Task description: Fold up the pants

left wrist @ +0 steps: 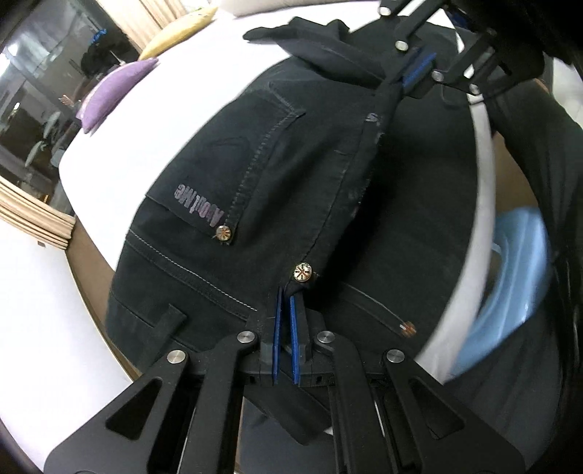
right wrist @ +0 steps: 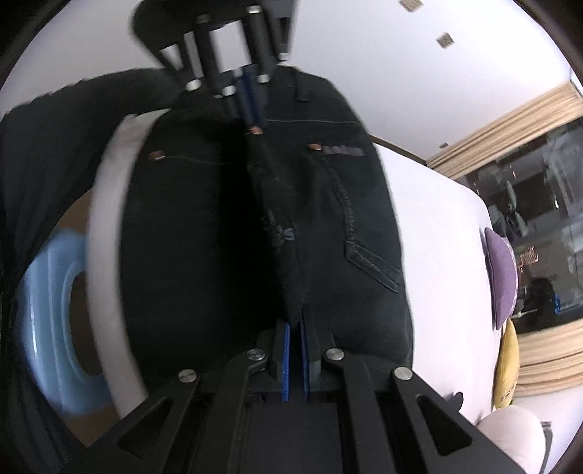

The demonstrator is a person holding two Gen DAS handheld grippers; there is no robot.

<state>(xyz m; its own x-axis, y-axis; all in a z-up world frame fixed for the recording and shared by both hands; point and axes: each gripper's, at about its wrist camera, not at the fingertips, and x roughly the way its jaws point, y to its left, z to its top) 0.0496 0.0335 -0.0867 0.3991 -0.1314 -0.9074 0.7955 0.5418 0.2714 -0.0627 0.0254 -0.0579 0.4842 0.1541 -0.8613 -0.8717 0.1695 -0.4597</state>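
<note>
Dark black jeans [left wrist: 277, 189] with a printed back pocket and metal rivets hang over a white bed [left wrist: 204, 91]. My left gripper [left wrist: 286, 297] is shut on a folded edge of the pants by a rivet. The same fold runs to the top right, where my right gripper [left wrist: 419, 71] is shut on the cloth. In the right wrist view the pants [right wrist: 328, 226] stretch away from my right gripper [right wrist: 294, 324], whose blue pads clamp a ridge of fabric. The left gripper [right wrist: 247, 102] shows blurred at the far end, pinching the same ridge.
A purple cushion [left wrist: 113, 91] and a yellow cushion [left wrist: 178, 31] lie on the bed's far side. A light blue plastic basin [left wrist: 510, 277] sits on the floor by the bed edge. A person's dark sleeve [left wrist: 535, 153] is at the right. A glass cabinet [right wrist: 528, 211] stands beyond.
</note>
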